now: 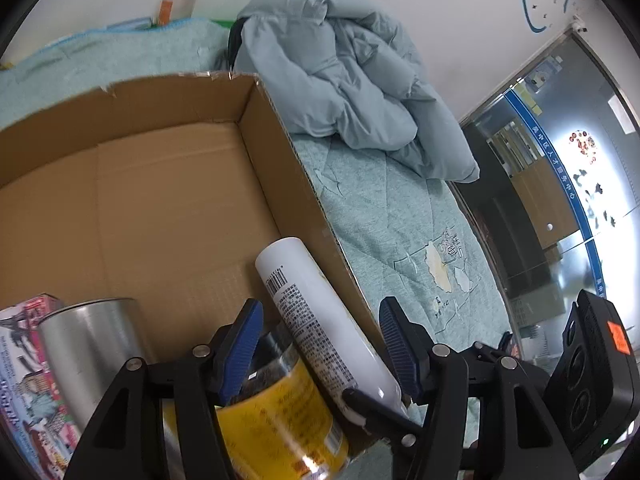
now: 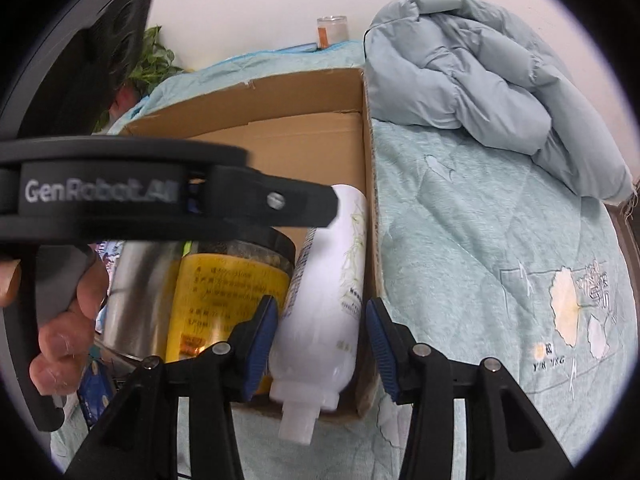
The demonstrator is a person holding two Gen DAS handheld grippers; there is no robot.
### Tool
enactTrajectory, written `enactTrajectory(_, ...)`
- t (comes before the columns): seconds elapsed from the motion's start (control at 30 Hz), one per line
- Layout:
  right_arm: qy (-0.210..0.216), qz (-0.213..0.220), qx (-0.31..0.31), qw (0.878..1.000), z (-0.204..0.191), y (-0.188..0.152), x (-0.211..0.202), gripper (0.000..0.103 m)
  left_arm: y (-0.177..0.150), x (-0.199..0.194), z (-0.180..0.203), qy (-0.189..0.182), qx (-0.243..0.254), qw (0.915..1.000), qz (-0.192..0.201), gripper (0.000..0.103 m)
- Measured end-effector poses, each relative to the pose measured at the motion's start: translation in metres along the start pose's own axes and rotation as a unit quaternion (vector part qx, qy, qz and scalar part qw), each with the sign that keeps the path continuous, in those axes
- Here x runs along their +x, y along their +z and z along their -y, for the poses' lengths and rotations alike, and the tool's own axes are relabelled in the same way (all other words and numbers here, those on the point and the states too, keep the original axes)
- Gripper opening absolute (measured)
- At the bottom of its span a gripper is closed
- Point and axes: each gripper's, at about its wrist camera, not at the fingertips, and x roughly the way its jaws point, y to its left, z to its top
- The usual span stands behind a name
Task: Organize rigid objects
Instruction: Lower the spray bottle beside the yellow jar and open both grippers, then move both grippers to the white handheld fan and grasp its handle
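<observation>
While left view shows silver can (image 1: 86, 344), right shows plant (image 2: 154, 60).

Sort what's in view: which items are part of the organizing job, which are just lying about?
Job:
- cardboard box
- white bottle, lying along the box's right wall
- yellow-labelled jar
- steel can
- printed carton at the box's left

Lying about:
- grey-blue puffer jacket on the bedspread
- glass jar by the wall
- green plant

Both wrist views look down closely, apparently sharing the cardboard box (image 1: 168, 184).
</observation>
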Motion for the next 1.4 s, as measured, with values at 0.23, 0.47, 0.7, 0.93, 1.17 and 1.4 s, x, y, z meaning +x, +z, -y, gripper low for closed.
enactTrajectory(0.23, -0.022, 0.027, -0.029, 0.999, -0.004, -0.023, -0.033, 0.039, -0.042, -0.078, 0.002, 0.035, 0.023, 0.9957, 0.082, 0.071)
enactTrajectory(0.47, -0.025, 0.017, -0.028, 0.999, 0.000, -0.051, -0.033, 0.007, -0.111, -0.145, -0.024, 0.066, -0.007, 0.9882, 0.138, 0.071)
enactTrajectory(0.7, -0.044, 0.054, -0.026, 0.997, -0.009, -0.052, -0.043, 0.006, -0.175, -0.198, -0.047, 0.098, -0.041, 0.9763, 0.188, 0.071)
enactTrajectory(0.93, -0.044, 0.051, -0.065, 0.996, -0.035, -0.059, -0.044, 0.006, -0.225, -0.238, -0.068, 0.121, -0.072, 0.9648, 0.222, 0.078)
enactTrajectory(1.17, -0.050, 0.109, -0.029, 0.992, -0.033, -0.059, -0.073, 0.007, -0.273, -0.269, -0.073, 0.132, -0.077, 0.9562, 0.250, 0.083)
enactTrajectory(1.4, -0.043, 0.180, -0.096, 0.978, -0.079, -0.116, -0.125, 0.102, -0.321, -0.292, -0.058, 0.217, -0.044, 0.9249, 0.309, 0.102)
